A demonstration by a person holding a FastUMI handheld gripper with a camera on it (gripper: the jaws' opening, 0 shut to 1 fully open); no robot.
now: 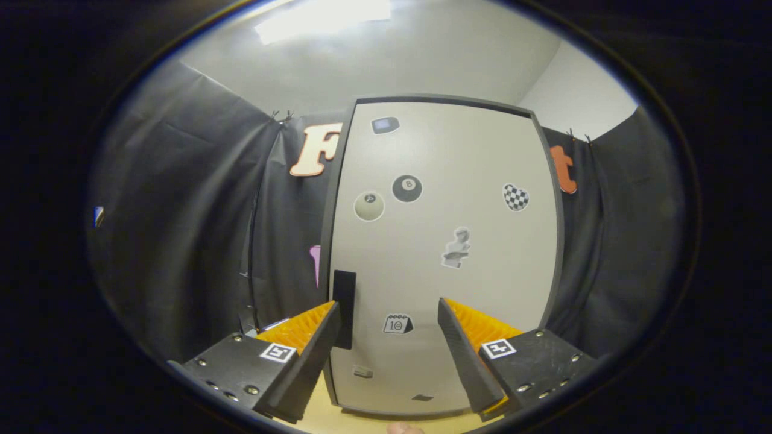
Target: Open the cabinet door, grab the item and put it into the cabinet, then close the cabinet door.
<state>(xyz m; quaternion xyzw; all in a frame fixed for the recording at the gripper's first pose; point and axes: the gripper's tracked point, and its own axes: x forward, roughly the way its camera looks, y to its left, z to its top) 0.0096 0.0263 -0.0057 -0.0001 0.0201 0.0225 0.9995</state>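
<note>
Two jaws of the gripper (pixel 386 337) stand spread wide apart, grasping nothing, facing the cabinet door (pixel 446 241) — shut, pale, dotted with stickers. Its dark handle (pixel 344 307) sits at the door's left edge, just beyond the left jaw — possibly touching it. The cabinet stands on a pale tabletop (pixel 325 419).

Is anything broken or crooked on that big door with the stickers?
Nothing stands out. The cabinet door is shut and sits straight in its frame, its stickers flat and its handle in place on the left edge. The hand-held gripper is open, holding nothing, fingers spread before the door.
</note>
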